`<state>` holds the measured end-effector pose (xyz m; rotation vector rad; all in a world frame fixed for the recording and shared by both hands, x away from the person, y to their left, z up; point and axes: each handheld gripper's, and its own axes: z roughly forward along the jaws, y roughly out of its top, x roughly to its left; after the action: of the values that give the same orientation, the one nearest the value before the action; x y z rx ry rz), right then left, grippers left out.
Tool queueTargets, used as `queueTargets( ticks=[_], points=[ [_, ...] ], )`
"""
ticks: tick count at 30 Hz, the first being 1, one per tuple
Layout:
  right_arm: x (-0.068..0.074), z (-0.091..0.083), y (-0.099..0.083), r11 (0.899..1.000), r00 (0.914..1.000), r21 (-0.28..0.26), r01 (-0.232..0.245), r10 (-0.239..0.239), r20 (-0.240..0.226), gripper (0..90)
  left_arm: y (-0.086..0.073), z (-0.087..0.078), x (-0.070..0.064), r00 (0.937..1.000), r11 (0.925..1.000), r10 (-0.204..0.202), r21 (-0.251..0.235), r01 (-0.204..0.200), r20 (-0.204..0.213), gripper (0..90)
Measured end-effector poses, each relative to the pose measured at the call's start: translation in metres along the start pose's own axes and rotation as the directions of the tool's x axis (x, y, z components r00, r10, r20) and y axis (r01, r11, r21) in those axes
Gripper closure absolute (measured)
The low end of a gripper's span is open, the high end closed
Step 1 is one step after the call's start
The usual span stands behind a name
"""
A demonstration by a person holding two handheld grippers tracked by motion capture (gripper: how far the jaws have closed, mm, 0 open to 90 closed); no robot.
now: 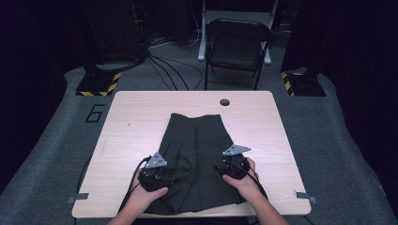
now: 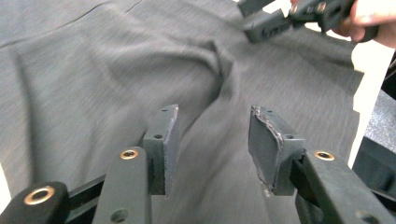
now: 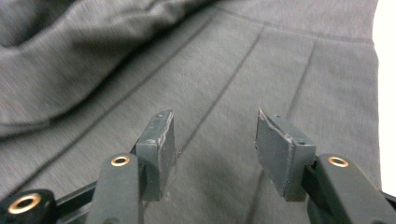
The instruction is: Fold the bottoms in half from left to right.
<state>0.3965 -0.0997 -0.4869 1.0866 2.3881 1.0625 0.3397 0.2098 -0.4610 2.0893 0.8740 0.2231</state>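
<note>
- Dark grey pleated skirt (image 1: 199,154): lies flat on the table (image 1: 126,140), about midway between its left and right edges, reaching from the middle of the top down to the near edge. The narrower end points toward the far edge; the wider end sits at the near edge. Pleat lines run lengthwise, and a raised fold crosses the cloth (image 2: 219,70).
- Left gripper (image 2: 212,144): over the skirt's near left part, held in the person's left hand (image 1: 145,194). Jaws stand apart with cloth visible between them, nothing grasped.
- Right gripper (image 3: 215,149): over the skirt's near right part, close to its right border, held in the person's right hand (image 1: 246,180). Jaws parted, nothing pinched; pleats show between them.
- Table: light wood top with a small round hole (image 1: 225,102) near the middle of the far edge.
- Folding chair (image 1: 237,47): beyond the far edge, on the grey floor.
</note>
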Motion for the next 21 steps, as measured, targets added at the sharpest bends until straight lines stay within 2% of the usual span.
queueTargets(
  ticks=[5, 7, 8, 10, 12, 15, 16, 18, 19, 21],
  points=[
    [0.003, 0.002, 0.016, 1.0, 0.9997, -0.007, 0.015, -0.016, -0.02, 46.7, -0.013, -0.01, 0.002, 0.9997, 0.9998, -0.019, 0.0, 0.019, -0.012, 48.1],
    [0.003, 0.003, 0.024, 1.0, 0.9993, -0.014, 0.021, -0.022, -0.031, 46.7, -0.021, -0.01, 0.004, 0.999, 0.9994, -0.035, 0.006, 0.035, -0.027, 47.2],
    [0.004, 0.004, 0.028, 1.0, 0.9993, -0.015, 0.017, -0.017, -0.034, 46.7, -0.024, -0.009, 0.006, 0.9988, 0.9995, -0.03, 0.01, 0.031, -0.038, 46.7],
    [0.005, 0.006, 0.038, 1.0, 0.9988, -0.025, 0.007, -0.008, -0.049, 46.5, -0.03, -0.007, 0.008, 0.997, 0.998, -0.063, 0.007, 0.063, -0.045, 45.5],
    [0.006, 0.008, 0.049, 0.999, 0.9983, -0.037, -0.004, 0.002, -0.059, 45.8, -0.035, -0.004, 0.01, 0.9962, 0.997, -0.076, 0.007, 0.077, -0.042, 44.9],
    [0.007, 0.015, 0.064, 0.999, 0.9969, -0.048, -0.019, 0.015, -0.078, 43.1, -0.04, -0.003, 0.01, 0.9971, 0.9976, -0.065, 0.021, 0.066, -0.039, 44.8],
    [0.007, 0.018, 0.069, 0.999, 0.9966, -0.044, -0.025, 0.021, -0.079, 42.4, -0.041, -0.001, 0.01, 0.9965, 0.9971, -0.073, 0.014, 0.074, -0.04, 45.0],
    [0.009, 0.025, 0.076, 0.998, 0.9966, -0.046, -0.033, 0.029, -0.077, 41.7, -0.042, -0.001, 0.01, 0.9964, 0.9969, -0.077, 0.015, 0.078, -0.037, 47.1],
    [0.009, 0.03, 0.079, 0.998, 0.9964, -0.042, -0.039, 0.036, -0.077, 41.5, -0.045, 0.0, 0.011, 0.9948, 0.995, -0.099, 0.013, 0.099, -0.024, 48.8],
    [0.009, 0.034, 0.082, 0.998, 0.9962, -0.038, -0.044, 0.041, -0.077, 41.2, -0.046, 0.0, 0.012, 0.9946, 0.9947, -0.101, 0.017, 0.102, -0.021, 51.9]
  ],
)
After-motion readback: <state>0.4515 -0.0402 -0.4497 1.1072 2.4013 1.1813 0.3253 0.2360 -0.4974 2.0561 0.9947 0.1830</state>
